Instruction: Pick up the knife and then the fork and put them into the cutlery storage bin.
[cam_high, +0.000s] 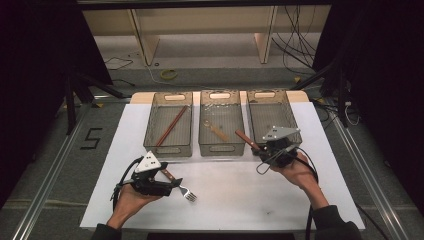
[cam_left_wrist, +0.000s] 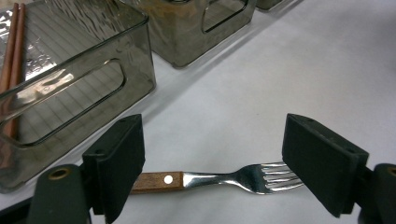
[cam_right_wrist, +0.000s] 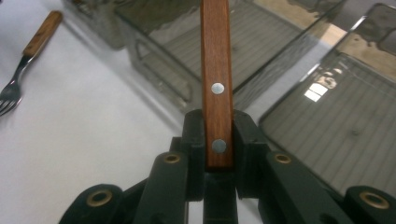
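Note:
A fork with a wooden handle lies on the white mat near its front left. My left gripper stands over it; in the left gripper view the fork lies flat between the wide-open jaws of the left gripper. My right gripper is lifted in front of the right bin, shut on a wooden-handled utensil. The right gripper view shows the riveted handle clamped by the right gripper; the utensil's head is hidden.
Three clear grey bins stand in a row at the back of the mat. The left bin holds brown chopsticks. The middle bin holds a pale utensil. Cables trail on the floor behind the table.

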